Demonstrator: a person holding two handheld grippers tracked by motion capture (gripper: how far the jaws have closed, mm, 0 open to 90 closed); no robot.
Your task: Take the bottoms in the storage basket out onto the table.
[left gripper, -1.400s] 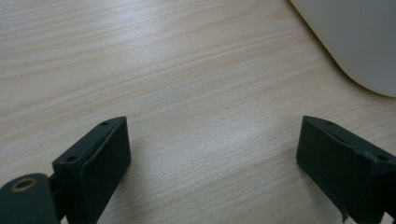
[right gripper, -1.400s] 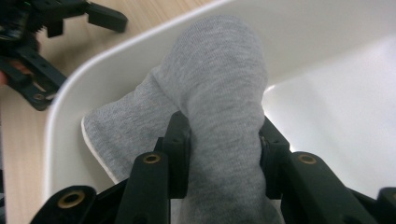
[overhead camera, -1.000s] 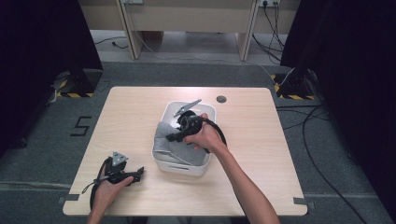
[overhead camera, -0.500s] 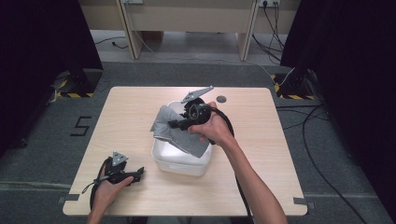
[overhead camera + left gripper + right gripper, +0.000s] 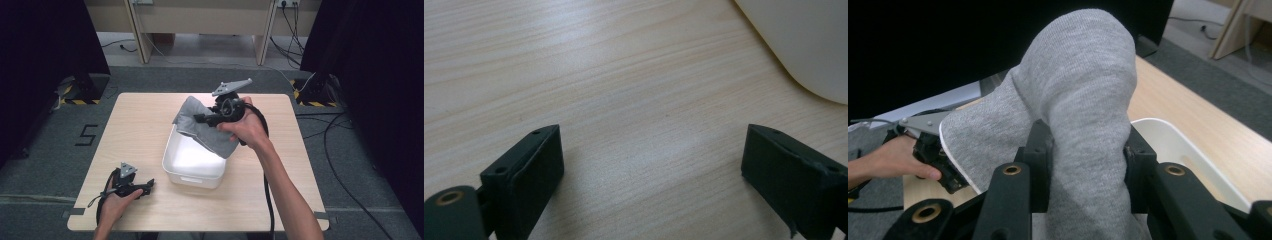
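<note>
A bunched grey cloth point(image 5: 207, 127) hangs in the air above the white tub point(image 5: 190, 162), one end drooping toward the tub's right side. My right gripper point(image 5: 200, 118) is shut on it; in the right gripper view both jaws press into the grey cloth point(image 5: 1083, 115). My left gripper point(image 5: 145, 186) rests on the table near the front left corner, held by a hand. Its jaws stand wide apart over bare wood in the left gripper view, left gripper point(image 5: 651, 165), with nothing between them.
The wooden table point(image 5: 135, 125) has free room on its left and far sides. The tub's corner point(image 5: 809, 45) sits just ahead and to the right of the left jaws. Grey floor, cables and dark curtains surround the table.
My right gripper has risen out of the tub with the grey cloth, lifting it up and toward the far side. The left hand and its gripper have stayed put.
</note>
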